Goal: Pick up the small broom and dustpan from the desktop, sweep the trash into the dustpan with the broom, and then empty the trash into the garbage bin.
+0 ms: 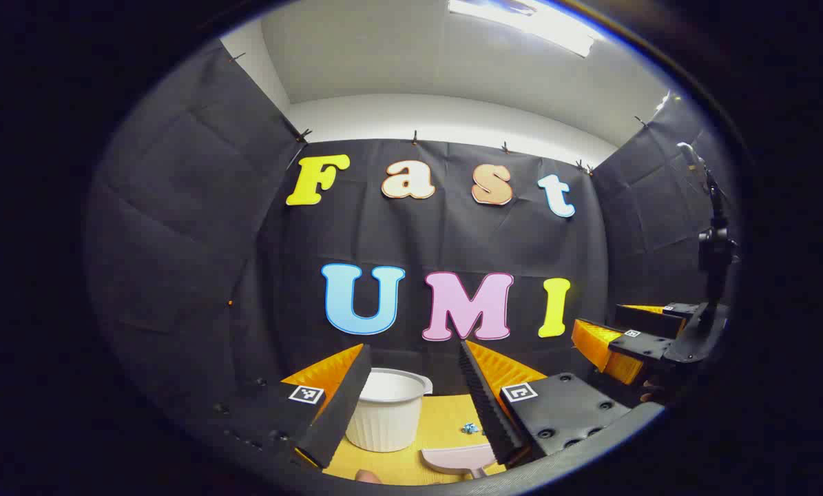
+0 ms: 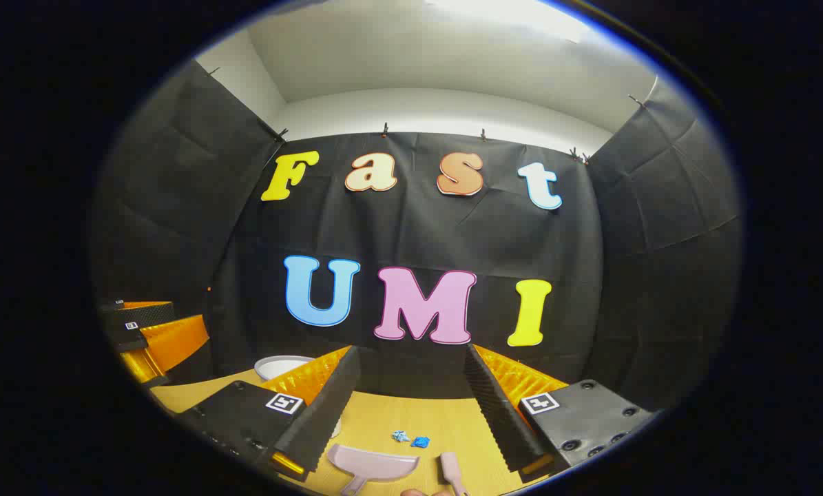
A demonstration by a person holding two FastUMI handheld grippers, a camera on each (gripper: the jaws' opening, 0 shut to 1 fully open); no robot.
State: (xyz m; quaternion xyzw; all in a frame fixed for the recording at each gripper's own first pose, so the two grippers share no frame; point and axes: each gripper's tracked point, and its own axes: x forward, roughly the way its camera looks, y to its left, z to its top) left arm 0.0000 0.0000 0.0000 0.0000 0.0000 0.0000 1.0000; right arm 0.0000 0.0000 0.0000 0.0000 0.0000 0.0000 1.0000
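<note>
In the left gripper view, my left gripper (image 1: 411, 413) is open above the yellow desktop (image 1: 445, 420) with nothing between its fingers. Between them stand the white ribbed garbage bin (image 1: 387, 413), a pale pink dustpan (image 1: 459, 458) and small blue trash bits (image 1: 471, 428). My right gripper (image 1: 624, 341) hangs off to the right. In the right gripper view, the right gripper (image 2: 411, 413) is open too, over the dustpan (image 2: 370, 463), the pink small broom (image 2: 450, 468) and the trash (image 2: 411, 439). The bin (image 2: 280, 365) is partly hidden behind its left finger. The left gripper (image 2: 149, 337) shows at far left.
Black cloth walls close the booth behind and on both sides. A dark stand with a device (image 1: 714, 248) rises at the right edge of the left gripper view. Bare desktop (image 2: 452, 424) lies behind the trash.
</note>
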